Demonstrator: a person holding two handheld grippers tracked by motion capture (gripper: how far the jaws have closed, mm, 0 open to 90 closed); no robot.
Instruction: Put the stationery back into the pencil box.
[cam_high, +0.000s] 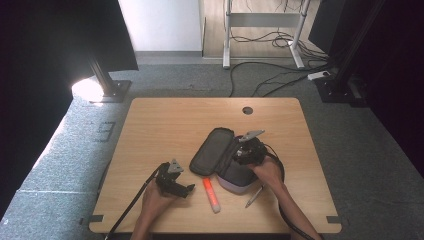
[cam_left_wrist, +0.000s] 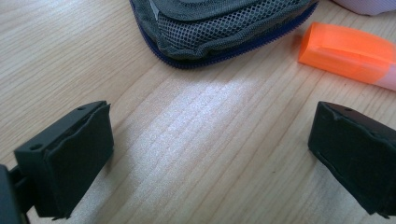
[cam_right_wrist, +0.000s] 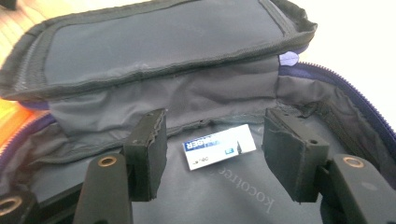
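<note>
Eraser lies flat on the floor of the open pencil case at mid-bench, between my right hand-held gripper's parted pads, apparently just set down, while my left hand-held gripper rests wide open beside the orange highlighter.

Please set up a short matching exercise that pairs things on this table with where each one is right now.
Things:
1. eraser
2. orange highlighter
3. pen
4. left gripper

Places:
A. on the bare wood, near the table's front edge, right of the pencil case
B. lying on the floor of the open case, between the right gripper's open jaws
C. low over bare wood, jaws wide apart, nothing between them
D. on the wood between the left gripper and the case

Pairs: 1-B, 2-D, 3-A, 4-C
</note>
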